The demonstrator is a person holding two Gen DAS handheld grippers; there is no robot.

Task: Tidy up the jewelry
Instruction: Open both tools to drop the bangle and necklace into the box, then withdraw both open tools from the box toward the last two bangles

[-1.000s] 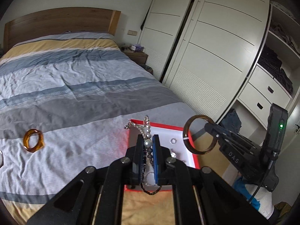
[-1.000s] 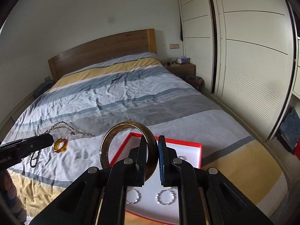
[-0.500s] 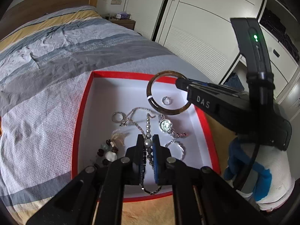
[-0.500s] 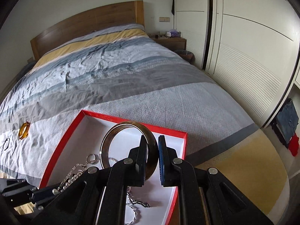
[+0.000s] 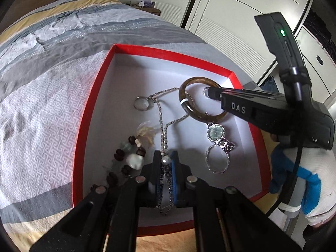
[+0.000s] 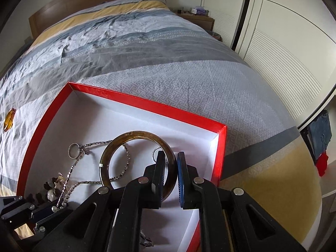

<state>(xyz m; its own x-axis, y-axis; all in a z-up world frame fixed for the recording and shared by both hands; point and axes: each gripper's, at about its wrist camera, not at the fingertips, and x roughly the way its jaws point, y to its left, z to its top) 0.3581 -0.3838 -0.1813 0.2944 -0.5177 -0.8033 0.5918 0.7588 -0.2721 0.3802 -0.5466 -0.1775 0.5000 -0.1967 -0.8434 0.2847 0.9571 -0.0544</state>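
A red box (image 5: 95, 88) with a white floor lies on the bed; it also shows in the right wrist view (image 6: 147, 103). My left gripper (image 5: 165, 160) is shut on a pearl and silver chain necklace (image 5: 162, 130), low over the box, with the chain trailing onto the box floor. My right gripper (image 6: 170, 157) is shut on a brown bangle (image 6: 134, 138), held low inside the box at its right side; the bangle also shows in the left wrist view (image 5: 189, 96). A watch (image 5: 216, 132), a ring (image 5: 142, 105) and a dark bead bracelet (image 5: 126, 159) lie in the box.
An amber bangle (image 6: 9, 119) lies on the striped bedcover (image 6: 126, 42) left of the box. White wardrobe doors (image 6: 283, 42) stand to the right, with a nightstand (image 6: 197, 16) at the bed's head. The box sits near the bed's foot edge.
Both grippers have come down lower into the box. The necklace chain now trails on the box floor and the brown bangle has sunk close to the floor.
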